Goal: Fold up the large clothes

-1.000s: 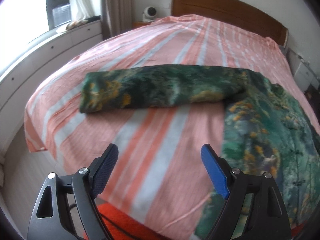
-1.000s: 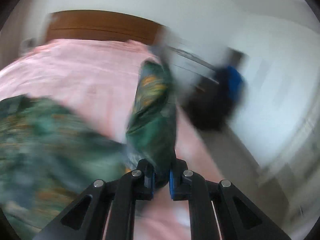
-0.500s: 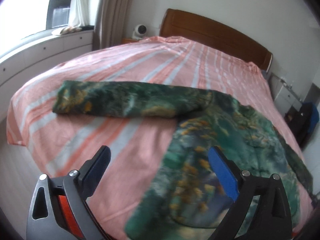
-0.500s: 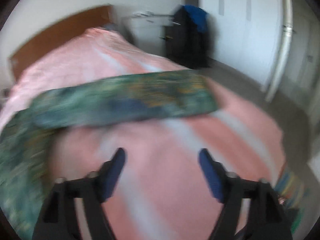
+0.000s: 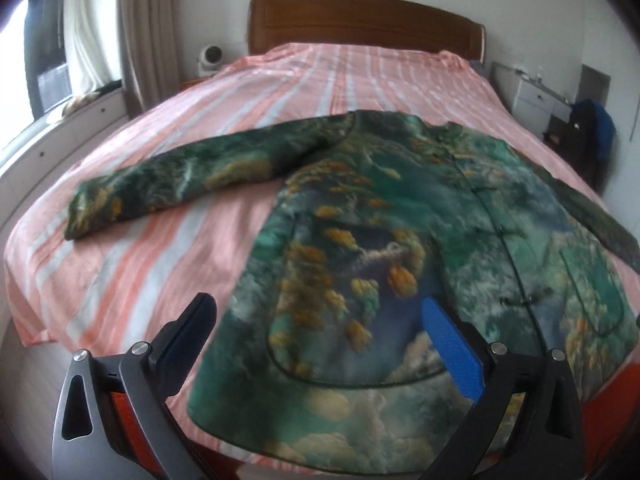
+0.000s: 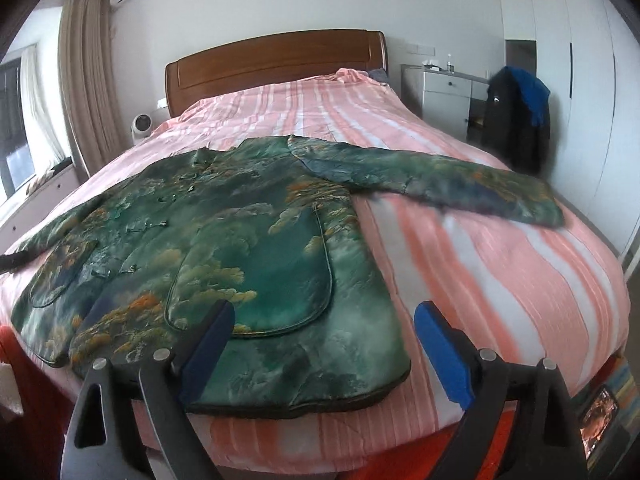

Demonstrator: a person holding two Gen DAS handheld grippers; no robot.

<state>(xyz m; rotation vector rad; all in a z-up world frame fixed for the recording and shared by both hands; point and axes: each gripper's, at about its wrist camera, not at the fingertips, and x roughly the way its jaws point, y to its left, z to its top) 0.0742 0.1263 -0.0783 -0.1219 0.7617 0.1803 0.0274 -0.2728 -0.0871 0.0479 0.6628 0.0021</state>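
A large green jacket with a yellow and blue landscape print (image 5: 400, 248) lies flat, front up, on the pink striped bed (image 5: 152, 264). Its left sleeve (image 5: 176, 184) stretches out to the left. In the right wrist view the jacket (image 6: 224, 248) fills the bed's near left and its other sleeve (image 6: 448, 184) stretches right. My left gripper (image 5: 320, 332) is open and empty, above the jacket's hem. My right gripper (image 6: 324, 340) is open and empty, above the hem's right corner.
A wooden headboard (image 5: 360, 20) stands at the far end. A white cabinet (image 6: 444, 92) and a dark bag with blue cloth (image 6: 516, 112) stand right of the bed. A curved white window bench (image 5: 60, 136) runs along the left.
My right gripper let go of the right sleeve, which now lies stretched on the bed, and opened. Both grippers swung to face the jacket's hem from the foot of the bed.
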